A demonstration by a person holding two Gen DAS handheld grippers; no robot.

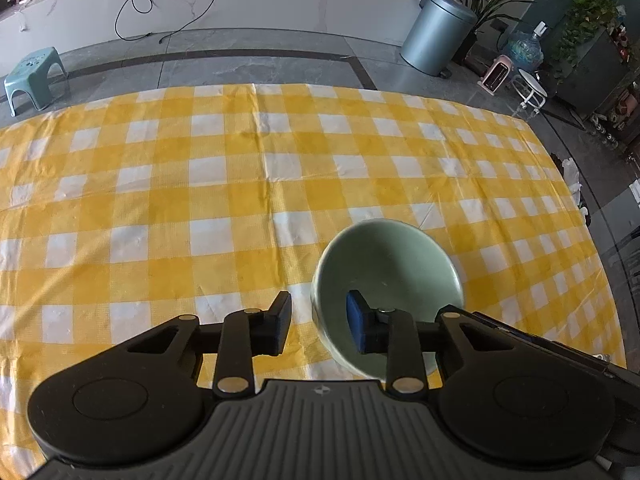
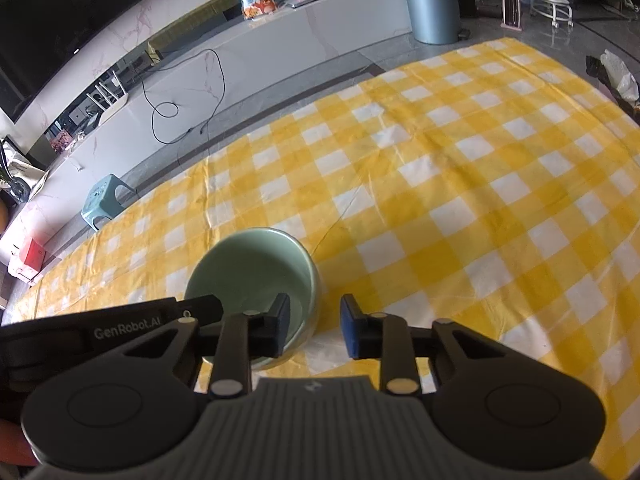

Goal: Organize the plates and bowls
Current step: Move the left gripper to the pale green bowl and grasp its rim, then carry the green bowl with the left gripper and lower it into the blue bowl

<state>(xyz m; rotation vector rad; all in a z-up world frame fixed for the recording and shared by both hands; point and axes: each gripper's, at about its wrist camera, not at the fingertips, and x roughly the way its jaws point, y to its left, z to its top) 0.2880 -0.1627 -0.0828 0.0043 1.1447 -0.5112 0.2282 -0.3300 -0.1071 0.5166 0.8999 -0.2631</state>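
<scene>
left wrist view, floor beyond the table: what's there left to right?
Teal plastic stool → black cable hanging down the counter front → grey pedal bin → pink space heater → white round stool.

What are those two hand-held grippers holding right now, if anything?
Nothing. Both the left hand-held gripper and right hand-held gripper are open, each straddling the green bowl's rim without gripping it.

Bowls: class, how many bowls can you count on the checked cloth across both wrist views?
1. The green bowl sits between the two grippers, one finger of each inside it. Others may lie outside view.
</scene>
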